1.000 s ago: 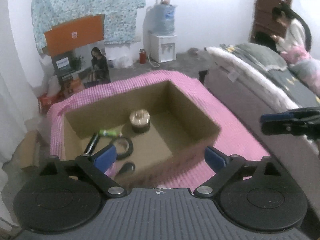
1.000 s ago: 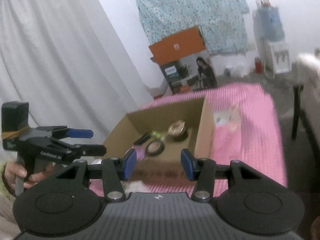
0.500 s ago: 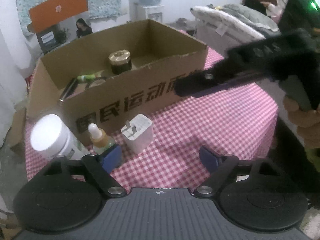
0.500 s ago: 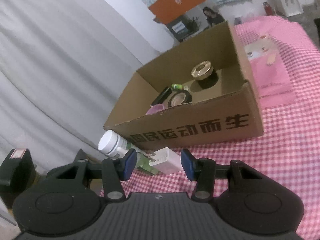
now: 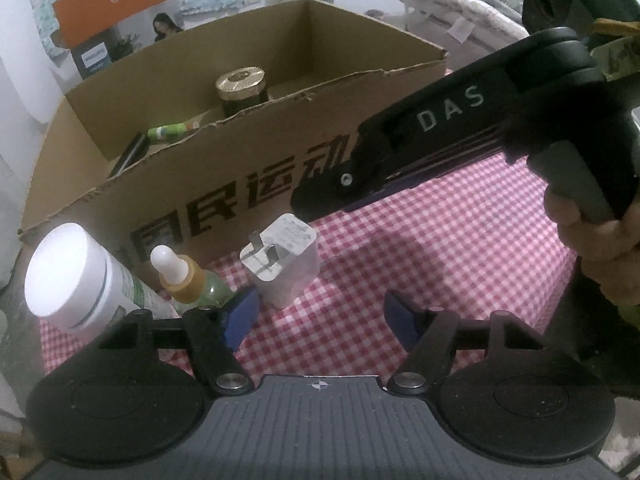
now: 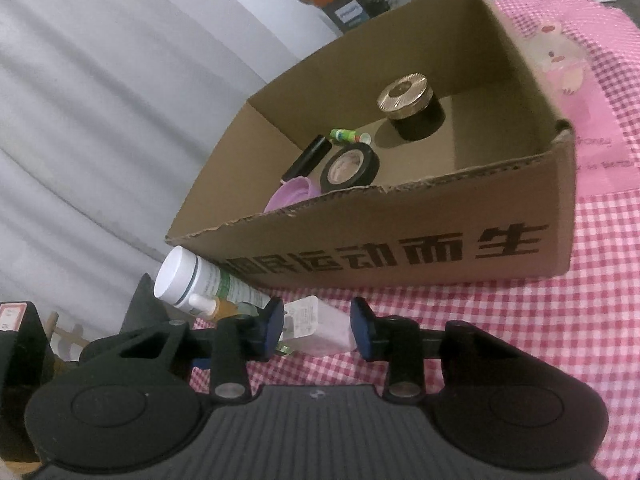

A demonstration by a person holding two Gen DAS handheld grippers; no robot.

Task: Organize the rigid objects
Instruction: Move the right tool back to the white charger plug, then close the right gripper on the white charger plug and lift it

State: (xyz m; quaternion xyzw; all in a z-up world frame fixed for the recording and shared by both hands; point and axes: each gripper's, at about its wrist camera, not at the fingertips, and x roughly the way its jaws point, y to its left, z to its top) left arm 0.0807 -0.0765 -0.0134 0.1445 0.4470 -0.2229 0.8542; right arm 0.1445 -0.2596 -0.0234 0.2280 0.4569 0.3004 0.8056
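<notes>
Each gripper has a ribbed dark grey body flanked by two round black discs, with black angled arms fixed by silver screws and ending in blue pads. The left gripper (image 5: pixel 321 314) and right gripper (image 6: pixel 317 330) look alike. Seen from the left, the right gripper's black side carries pale "DAS" lettering, held by a bare-skinned hand (image 5: pixel 600 236) in a mottled green sleeve.

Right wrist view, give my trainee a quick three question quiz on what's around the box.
1. True or false: the white charger lies inside the cardboard box.
2. What sits between the right gripper fingers?
3. The gold-lidded jar is: A) in the box, B) on the checked cloth, C) held.

Key: 1 false, it lies outside on the cloth. 2 the white charger, not yet clamped. 3 A.
</notes>
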